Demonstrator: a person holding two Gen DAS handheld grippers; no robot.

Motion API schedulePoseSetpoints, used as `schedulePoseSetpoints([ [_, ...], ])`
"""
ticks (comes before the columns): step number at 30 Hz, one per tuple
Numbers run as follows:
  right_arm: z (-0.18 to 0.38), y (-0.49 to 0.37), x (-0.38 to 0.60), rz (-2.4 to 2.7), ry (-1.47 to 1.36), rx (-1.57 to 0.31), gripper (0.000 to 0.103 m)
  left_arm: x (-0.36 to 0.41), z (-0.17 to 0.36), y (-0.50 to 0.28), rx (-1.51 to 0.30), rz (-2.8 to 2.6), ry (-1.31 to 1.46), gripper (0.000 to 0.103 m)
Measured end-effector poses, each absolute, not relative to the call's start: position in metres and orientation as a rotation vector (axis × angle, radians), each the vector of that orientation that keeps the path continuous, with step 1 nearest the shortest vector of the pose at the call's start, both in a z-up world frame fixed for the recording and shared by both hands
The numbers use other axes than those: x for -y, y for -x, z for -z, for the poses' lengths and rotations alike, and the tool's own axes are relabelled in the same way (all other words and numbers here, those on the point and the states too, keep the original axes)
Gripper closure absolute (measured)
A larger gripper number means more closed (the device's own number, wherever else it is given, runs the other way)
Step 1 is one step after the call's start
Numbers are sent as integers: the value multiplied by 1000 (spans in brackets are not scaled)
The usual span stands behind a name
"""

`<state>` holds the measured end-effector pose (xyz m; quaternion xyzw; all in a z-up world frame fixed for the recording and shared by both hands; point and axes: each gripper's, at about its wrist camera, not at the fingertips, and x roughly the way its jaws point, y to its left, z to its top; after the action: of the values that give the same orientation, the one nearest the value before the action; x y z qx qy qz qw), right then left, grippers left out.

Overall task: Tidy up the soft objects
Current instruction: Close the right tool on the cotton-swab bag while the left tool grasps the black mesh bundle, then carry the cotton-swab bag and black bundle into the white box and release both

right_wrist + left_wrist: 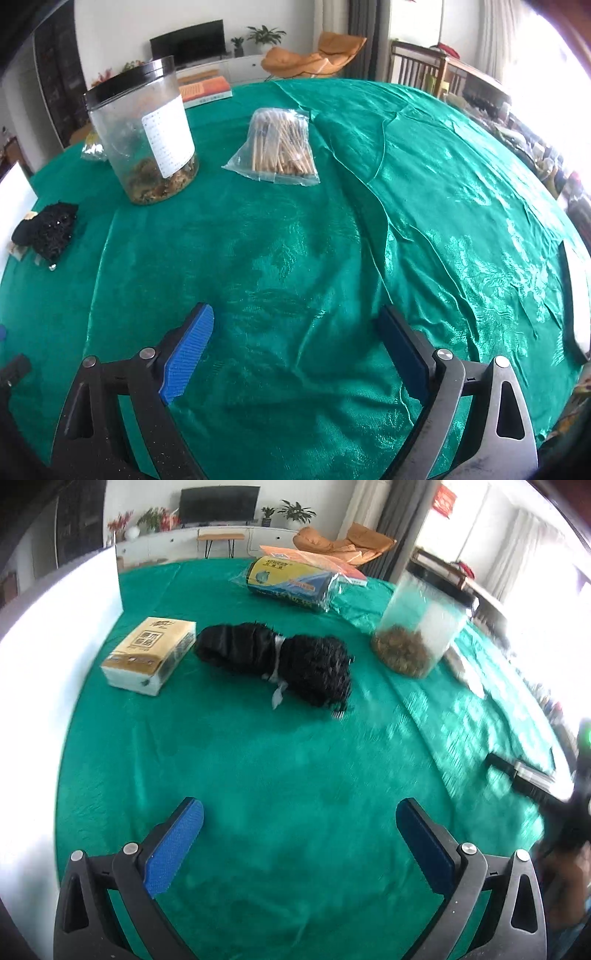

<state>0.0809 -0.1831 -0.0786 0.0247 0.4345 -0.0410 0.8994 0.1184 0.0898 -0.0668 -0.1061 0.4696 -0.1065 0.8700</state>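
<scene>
With both the left gripper (299, 823) and right gripper (295, 332) spread wide and empty, advisable to approach the black bundle (277, 661) squarely, clamping at its white tie (277, 653).

Table covering (295, 236) is glossy green with a woven floral pattern; the bundled cloth (280, 661) is black with a white tie, the tissue pack (149, 655) tan and white, the jar (142, 129) clear with a black lid, gripper pads (190, 356) blue.
</scene>
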Motion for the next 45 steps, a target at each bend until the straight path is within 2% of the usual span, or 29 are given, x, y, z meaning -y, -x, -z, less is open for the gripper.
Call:
schedulePoseSetpoints([
  [3,79,-82,184,84,-52,-899,11,-90,60,-173,-981,164,356,0],
  [6,77,-80,188,64,-85,-886,11,-87,66,-222,-989,36,366,0],
  [9,59,-88,228,-26,-322,-779,12,-78,70,-251,-983,-53,278,3],
  [10,51,-94,240,-39,-378,-742,12,-75,70,-256,-985,-71,240,8],
  [11,43,-107,250,-44,-404,-733,12,-71,69,-258,-977,-80,200,20],
  [12,37,-128,256,-50,-409,-756,12,-70,71,-259,-971,-82,170,28],
  [14,34,-176,260,-50,-398,-848,12,-69,68,-260,-958,-63,132,53],
  [16,39,-217,255,-69,-380,-911,13,-75,67,-257,-956,2,161,64],
  [20,65,-266,221,-136,-256,-997,15,-79,61,-247,-966,105,162,71],
  [21,66,-269,212,-132,-193,-988,18,-81,56,-241,-961,131,166,72],
  [22,64,-271,206,-125,-125,-982,53,-82,52,-236,-953,149,175,72],
  [23,62,-271,206,-116,-98,-980,69,-84,46,-231,-940,172,193,72],
  [24,59,-271,215,-120,-136,-984,73,-88,39,-225,-924,192,216,72],
  [28,25,-248,252,-97,-268,-906,75,-104,4,-194,-833,269,338,73],
  [32,-40,-206,238,-185,-229,-802,75,-139,-31,-144,-736,295,460,73],
  [37,-103,-147,140,-471,-206,-756,75,-210,-80,-68,-636,223,482,73],
  [42,-137,-90,3,-837,-243,-749,74,-287,-124,13,-583,26,369,73],
  [43,-138,-81,-25,-906,-257,-764,74,-301,-127,25,-601,-48,329,70],
  [44,-137,-73,-51,-972,-273,-784,74,-314,-124,33,-631,-118,294,58],
  [45,-134,-65,-75,-1027,-288,-802,69,-328,-118,39,-672,-208,256,45],
])
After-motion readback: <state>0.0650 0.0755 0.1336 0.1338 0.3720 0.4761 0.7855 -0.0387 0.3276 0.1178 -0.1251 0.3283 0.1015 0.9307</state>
